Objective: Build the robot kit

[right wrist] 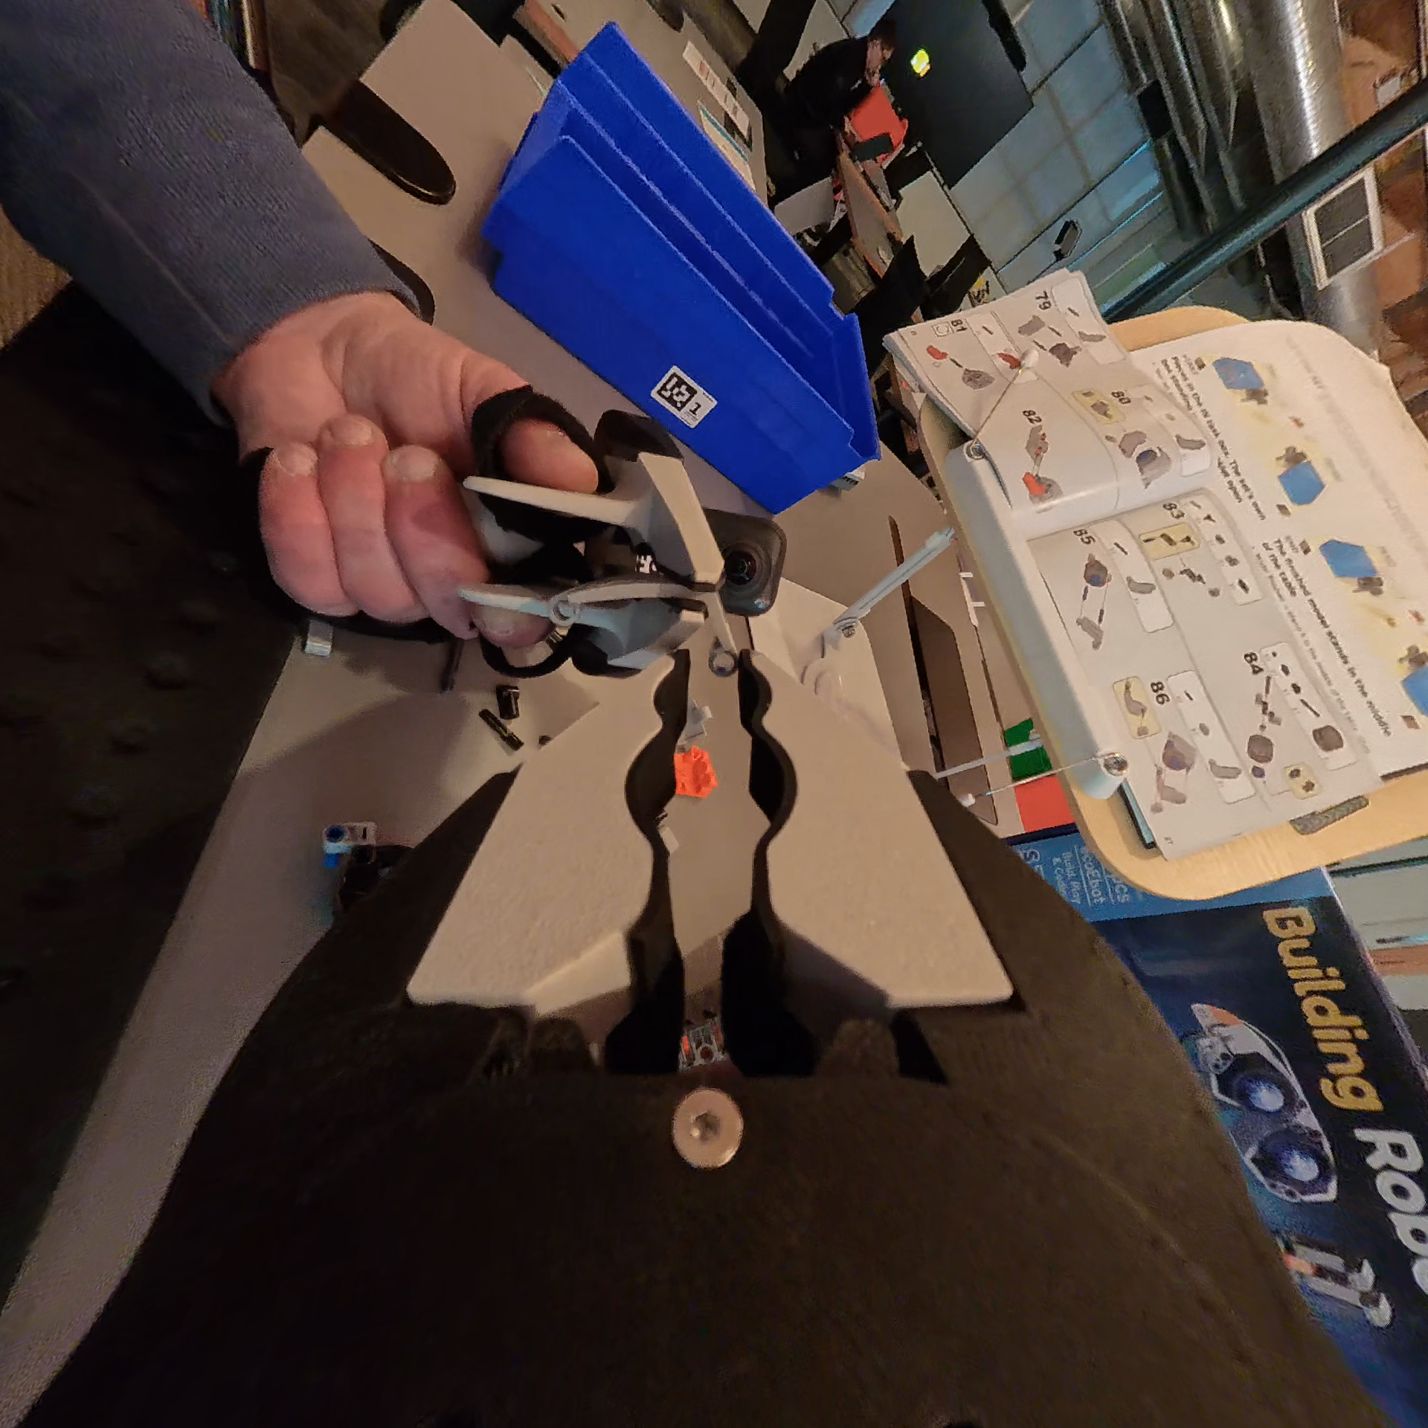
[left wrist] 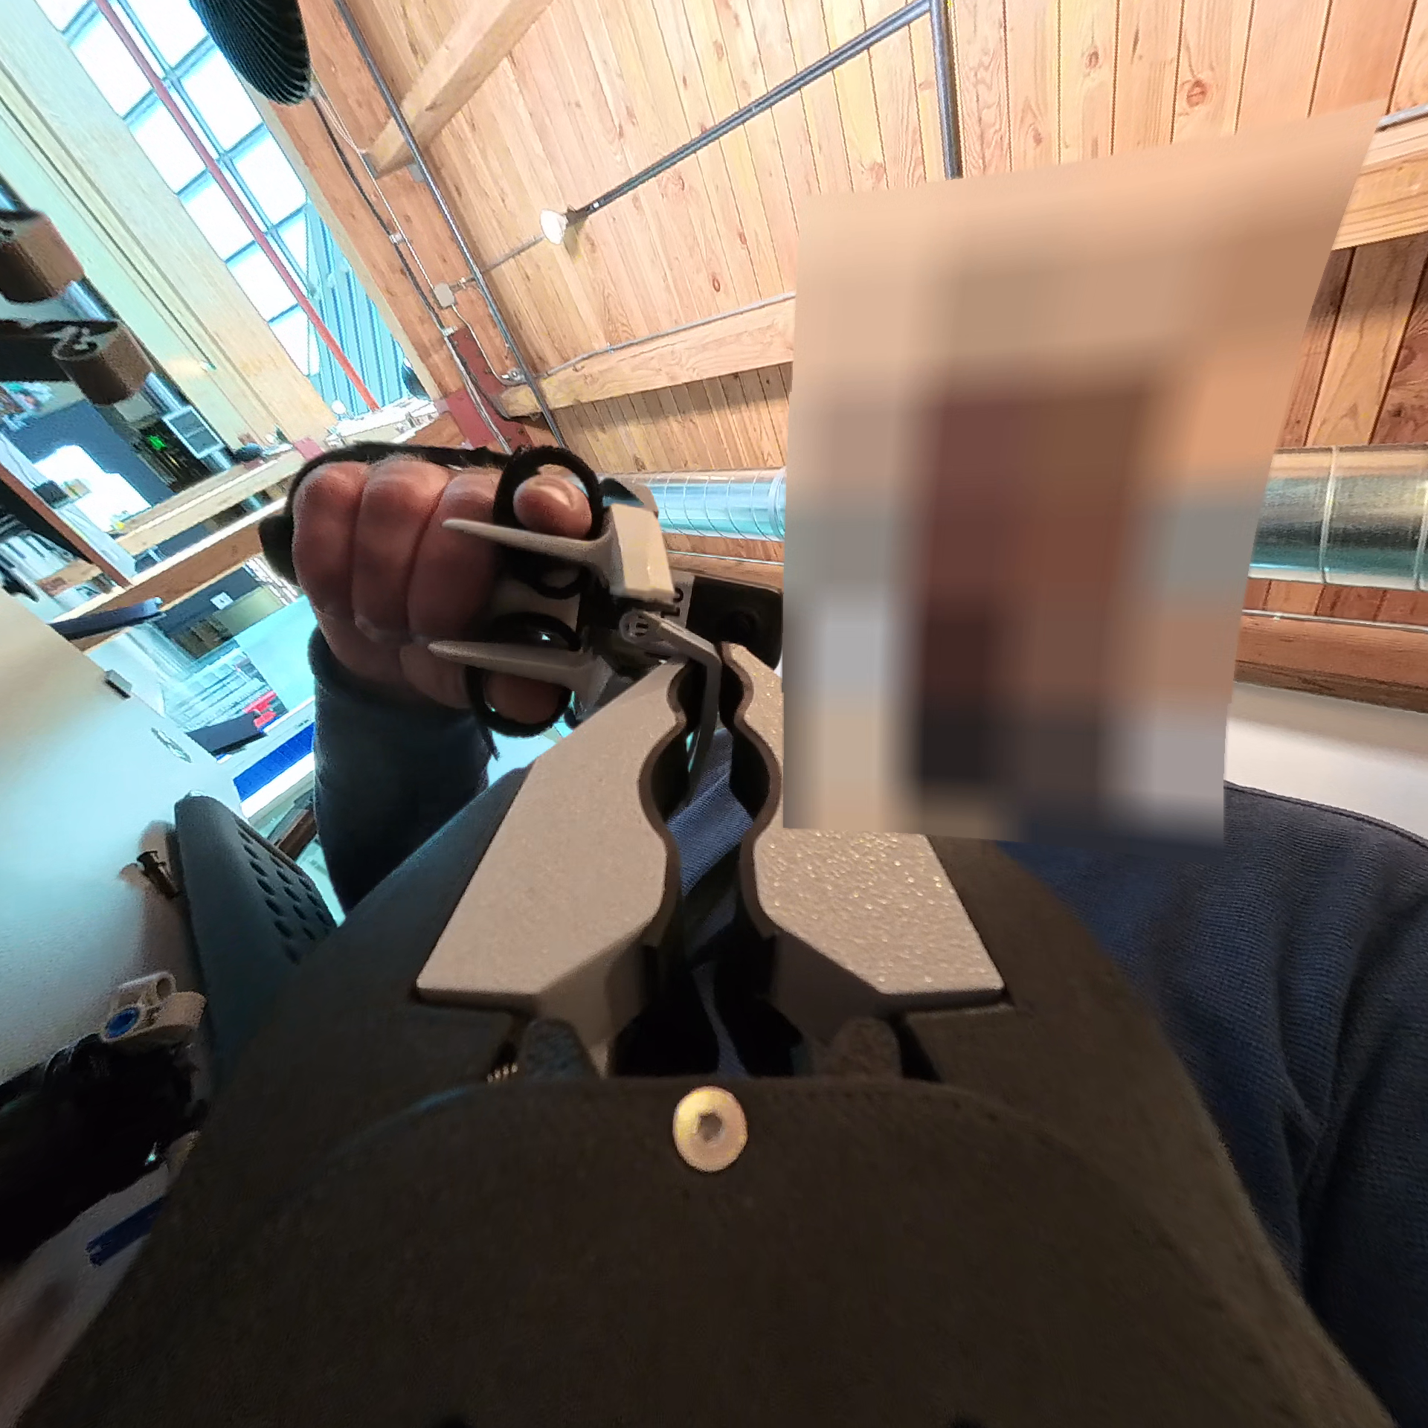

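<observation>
Left gripper: matte grey scalloped fingers clenched on a thin, bent grey strip. Right gripper: fingertips slightly parted, a small grey ring-ended part between them; grasp cannot be told.

R gripper view: the way straight ahead is blocked by the L hand and what it holds, just off the tips. Right side is shut off by the book stand w/ its wire arm. Blue bins wall the far side. Bare table low left is open, w/ only small black pins and an orange piece nearby.

L gripper view: the R hand crowds the left and a person's torso fills the right. There's open air above.
</observation>
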Demonstrator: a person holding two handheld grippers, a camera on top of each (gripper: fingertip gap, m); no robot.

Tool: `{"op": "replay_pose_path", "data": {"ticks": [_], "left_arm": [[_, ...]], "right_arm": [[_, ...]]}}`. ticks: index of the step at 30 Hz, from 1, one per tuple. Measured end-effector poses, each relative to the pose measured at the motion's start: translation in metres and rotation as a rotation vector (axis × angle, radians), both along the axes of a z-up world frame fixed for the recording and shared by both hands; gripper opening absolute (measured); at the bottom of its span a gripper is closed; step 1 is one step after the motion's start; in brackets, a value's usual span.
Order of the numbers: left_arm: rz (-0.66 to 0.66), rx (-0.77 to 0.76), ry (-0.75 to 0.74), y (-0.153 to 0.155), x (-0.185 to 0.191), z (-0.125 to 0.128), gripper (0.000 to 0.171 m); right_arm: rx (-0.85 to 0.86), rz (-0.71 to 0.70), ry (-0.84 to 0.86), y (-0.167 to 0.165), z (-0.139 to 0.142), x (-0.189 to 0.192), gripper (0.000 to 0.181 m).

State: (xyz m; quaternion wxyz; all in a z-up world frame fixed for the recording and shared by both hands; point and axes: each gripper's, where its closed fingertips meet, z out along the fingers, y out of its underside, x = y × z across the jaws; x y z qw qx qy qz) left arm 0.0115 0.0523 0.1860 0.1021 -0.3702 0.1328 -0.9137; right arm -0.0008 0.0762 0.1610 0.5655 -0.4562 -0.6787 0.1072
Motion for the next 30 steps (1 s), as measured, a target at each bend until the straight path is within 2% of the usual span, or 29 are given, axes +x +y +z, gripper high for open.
{"op": "replay_pose_path", "data": {"ticks": [1, 4, 7, 10, 13, 16, 18, 20, 25, 28, 30], "left_arm": [[-0.009, 0.001, 0.001, -0.001, 0.001, 0.0, 0.001], [-0.006, 0.001, 0.015, -0.001, 0.003, 0.0, 0.003], [0.062, -0.001, 0.082, 0.01, 0.0, -0.006, 0.025], [0.242, 0.094, 0.306, 0.023, -0.003, -0.024, 0.047], [0.396, 0.272, 0.526, 0.027, -0.003, -0.032, 0.055], [0.459, 0.435, 0.704, 0.024, 0.006, -0.038, 0.054], [0.497, 0.522, 0.819, 0.026, 0.01, -0.048, 0.044], [0.525, 0.574, 0.83, 0.023, 0.01, -0.046, 0.025], [0.477, 0.542, 0.843, 0.016, 0.006, -0.052, 0.023], [0.437, 0.509, 0.939, 0.017, -0.002, -0.074, 0.022], [0.386, 0.467, 0.974, 0.013, -0.006, -0.087, 0.022]], "right_arm": [[-0.001, 0.0, 0.001, 0.0, 0.001, -0.001, 0.005], [-0.019, 0.009, -0.004, 0.0, 0.002, 0.0, 0.005], [-0.019, -0.031, -0.015, 0.006, 0.001, 0.005, 0.005], [-0.042, -0.085, -0.031, 0.014, -0.002, 0.012, 0.005], [-0.038, -0.119, -0.056, 0.018, -0.007, 0.012, 0.005], [-0.018, -0.123, -0.085, 0.017, -0.013, 0.007, 0.005], [-0.003, -0.127, -0.102, 0.016, -0.015, 0.004, 0.005], [0.02, -0.149, -0.129, 0.02, -0.018, 0.004, 0.005], [-0.041, -0.125, -0.117, 0.014, -0.021, 0.0, 0.005], [-0.186, -0.117, -0.145, 0.011, -0.038, 0.012, 0.005], [-0.365, -0.069, -0.212, -0.004, -0.061, 0.022, 0.016]]}}
